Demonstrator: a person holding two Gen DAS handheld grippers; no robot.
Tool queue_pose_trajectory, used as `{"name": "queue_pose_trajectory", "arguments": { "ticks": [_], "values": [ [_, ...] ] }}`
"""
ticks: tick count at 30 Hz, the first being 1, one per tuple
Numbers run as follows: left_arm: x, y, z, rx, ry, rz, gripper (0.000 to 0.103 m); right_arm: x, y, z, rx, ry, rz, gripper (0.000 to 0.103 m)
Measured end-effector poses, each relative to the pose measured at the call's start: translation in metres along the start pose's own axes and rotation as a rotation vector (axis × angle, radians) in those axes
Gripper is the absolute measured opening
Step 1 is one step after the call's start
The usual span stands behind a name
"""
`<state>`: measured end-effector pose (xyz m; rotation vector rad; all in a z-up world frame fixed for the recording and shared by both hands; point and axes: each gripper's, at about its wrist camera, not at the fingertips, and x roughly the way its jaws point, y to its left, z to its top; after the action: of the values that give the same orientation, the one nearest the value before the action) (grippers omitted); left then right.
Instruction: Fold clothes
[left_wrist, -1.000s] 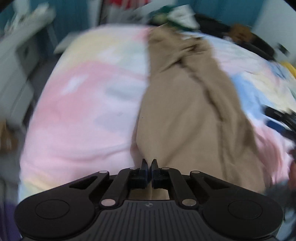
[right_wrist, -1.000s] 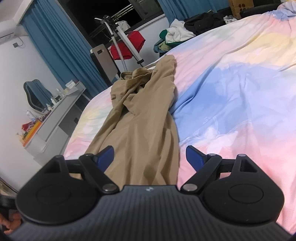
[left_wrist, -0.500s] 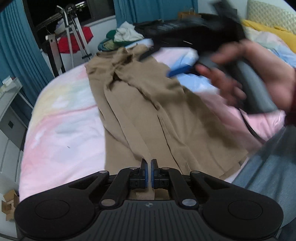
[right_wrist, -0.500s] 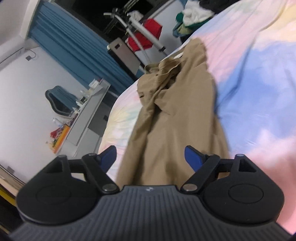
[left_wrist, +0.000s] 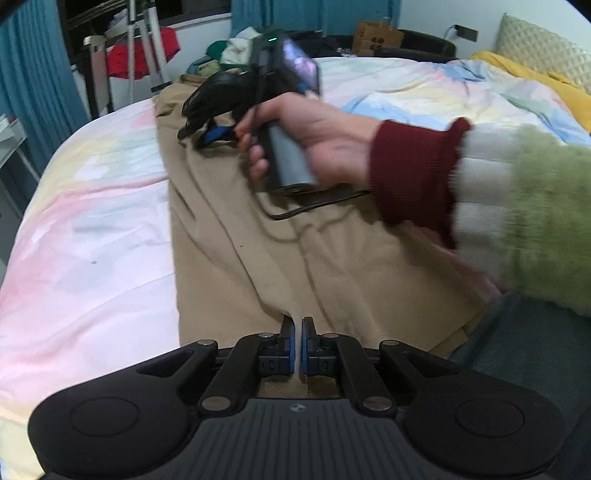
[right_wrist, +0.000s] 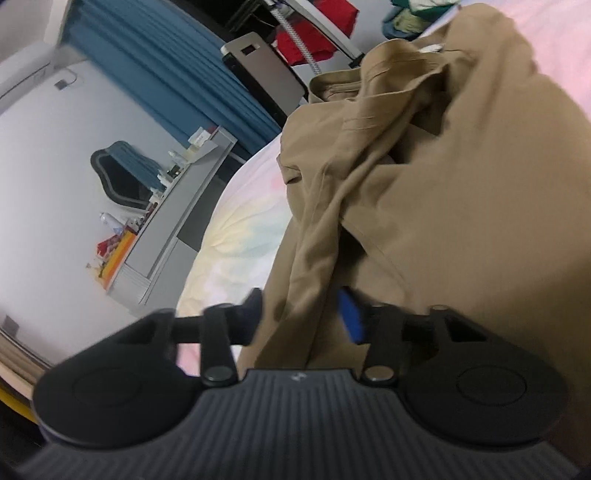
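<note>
Pants: I see long tan cloth pants (left_wrist: 295, 240) lying flat on the bed. They run from the near edge, close to me, up to the far edge by the curtains.
Left gripper: my left gripper (left_wrist: 297, 341) is at the near edge. Its two black fingers are pressed together on a bit of the tan cloth.
Right gripper: my right gripper (right_wrist: 301, 317) is far up the pants, near the bunched waist. Its blue pads are apart, with a ridge of cloth between them. They are not pinching it yet, I think.
Hand: a hand (left_wrist: 314, 147) in a dark red cuff holds that gripper.
Next: I think the waist end must come back to me along the long way.
Bed: the soft quilt (left_wrist: 92, 240) has pink, yellow and blue patches.
Room: I see blue curtains (right_wrist: 177, 70), a grey desk (right_wrist: 173, 229) and a heap of clothes (left_wrist: 225, 50).
</note>
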<state>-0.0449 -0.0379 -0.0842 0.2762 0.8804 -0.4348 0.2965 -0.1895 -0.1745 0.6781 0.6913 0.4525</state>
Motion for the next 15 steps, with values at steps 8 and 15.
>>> {"name": "queue_pose_trajectory", "arguments": {
  "ticks": [8,15],
  "values": [
    [0.003,-0.01,0.001,0.049,0.004,-0.082,0.004,-0.017,0.009,0.015,-0.111,-0.079,-0.079,0.007],
    [0.021,-0.003,-0.001,0.019,0.05,-0.11,0.005,-0.017,-0.009,0.02,-0.11,-0.046,-0.162,0.007]
  ]
}}
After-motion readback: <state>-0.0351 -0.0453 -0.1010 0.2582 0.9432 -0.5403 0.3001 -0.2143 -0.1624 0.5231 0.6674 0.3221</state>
